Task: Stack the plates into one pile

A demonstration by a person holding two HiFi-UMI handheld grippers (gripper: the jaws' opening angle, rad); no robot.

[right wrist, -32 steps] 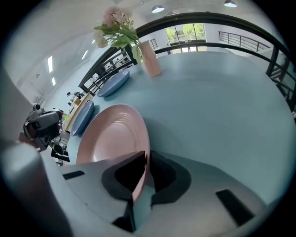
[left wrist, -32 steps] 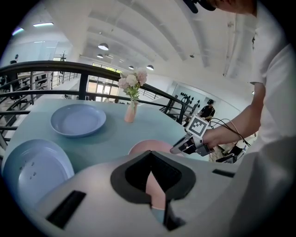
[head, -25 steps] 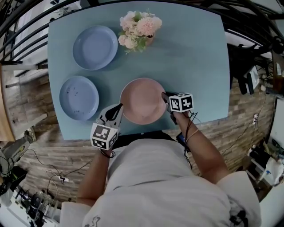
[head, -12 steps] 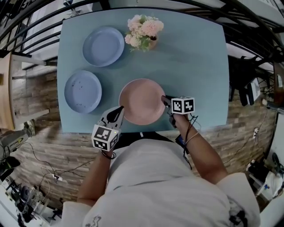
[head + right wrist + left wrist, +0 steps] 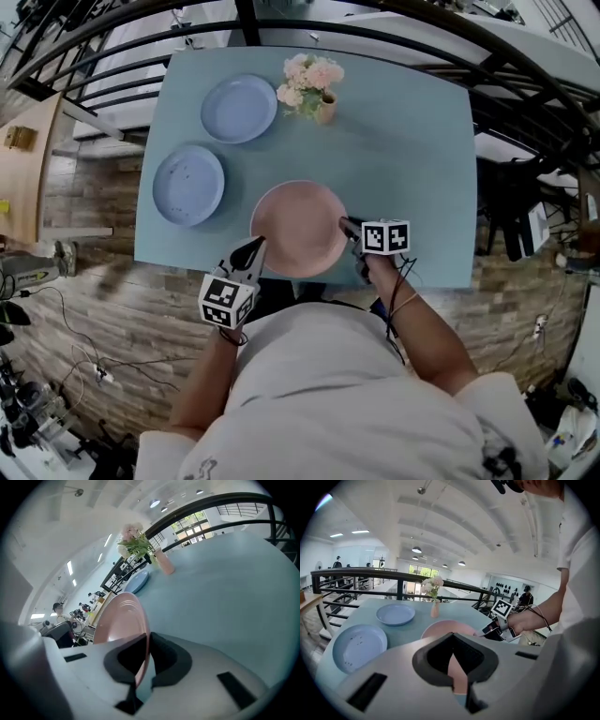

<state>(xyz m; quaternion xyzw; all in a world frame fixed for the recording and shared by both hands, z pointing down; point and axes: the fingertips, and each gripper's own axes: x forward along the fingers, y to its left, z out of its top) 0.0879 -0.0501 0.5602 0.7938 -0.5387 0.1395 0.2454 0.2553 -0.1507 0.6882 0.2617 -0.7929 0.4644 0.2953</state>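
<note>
L tongs [image 5: 255, 247] and R tongs [image 5: 348, 226] each pinched opp. rims of pink plate [image 5: 298, 228], held over near part of teal surface [image 5: 403, 159]. Beyond, at L: nearer blue plate [image 5: 188, 185], then farther blue plate [image 5: 239, 109], lying apart. Farthest: vase [image 5: 324, 109] w/ flowers, near farther blue plate.

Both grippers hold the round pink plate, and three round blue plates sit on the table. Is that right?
Not quite. Only two sit on the teal table, not three: the far round blue plate and the near round blue plate, as the head view shows. The left gripper and right gripper do hold the round pink plate.
</note>
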